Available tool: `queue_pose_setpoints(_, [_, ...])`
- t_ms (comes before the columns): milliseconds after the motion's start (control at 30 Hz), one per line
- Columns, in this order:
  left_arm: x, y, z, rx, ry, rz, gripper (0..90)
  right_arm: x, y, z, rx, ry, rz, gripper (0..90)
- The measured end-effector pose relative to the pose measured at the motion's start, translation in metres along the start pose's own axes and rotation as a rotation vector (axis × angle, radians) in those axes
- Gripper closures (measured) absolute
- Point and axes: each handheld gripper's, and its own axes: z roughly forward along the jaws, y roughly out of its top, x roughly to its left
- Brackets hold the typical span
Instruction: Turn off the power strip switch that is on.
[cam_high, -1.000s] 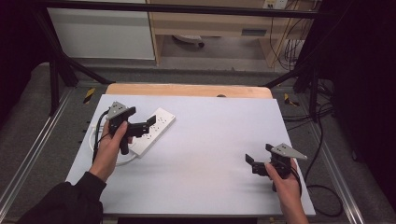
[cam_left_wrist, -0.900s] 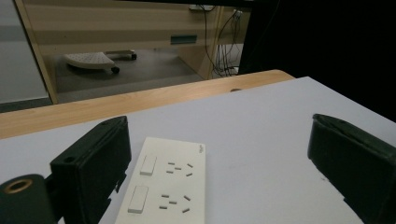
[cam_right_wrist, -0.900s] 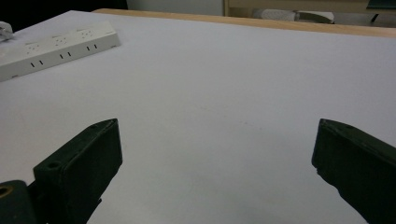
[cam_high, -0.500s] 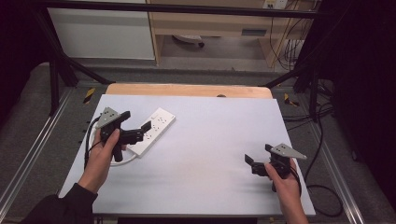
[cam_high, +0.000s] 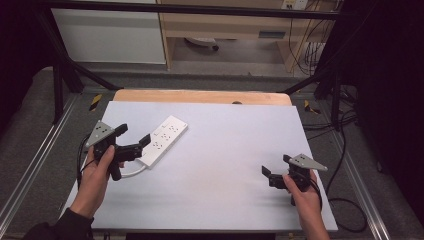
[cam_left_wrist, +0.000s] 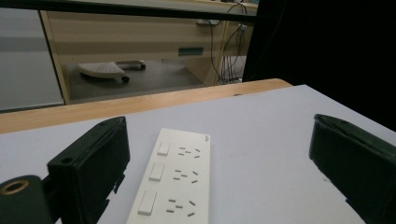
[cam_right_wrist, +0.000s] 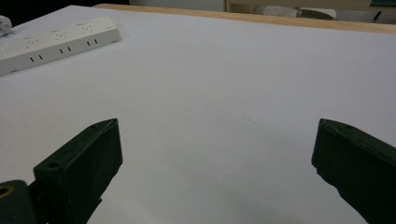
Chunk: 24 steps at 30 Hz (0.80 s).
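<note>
Reaching with my left tool, jaws spread wide, I face the power strip just ahead on the desk, its long axis running away from me; my right tool, also spread, sits well apart.

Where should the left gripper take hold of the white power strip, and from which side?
Probably across its narrow width at the near end, coming from above: the power strip lies flat and long, and the open left gripper already stands at that end.
</note>
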Motion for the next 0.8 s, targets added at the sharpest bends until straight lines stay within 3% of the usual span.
queue_pose_setpoints(500, [-0.004,-0.015,-0.018,0.015,-0.002,0.013,5.0,0.000,-0.001,0.000,0.003,-0.003,0.005,2.3])
queue_pose_setpoints(800, [-0.001,-0.021,-0.033,0.011,0.006,-0.001,4.8,0.000,0.000,0.000,0.002,-0.003,0.002,2.3])
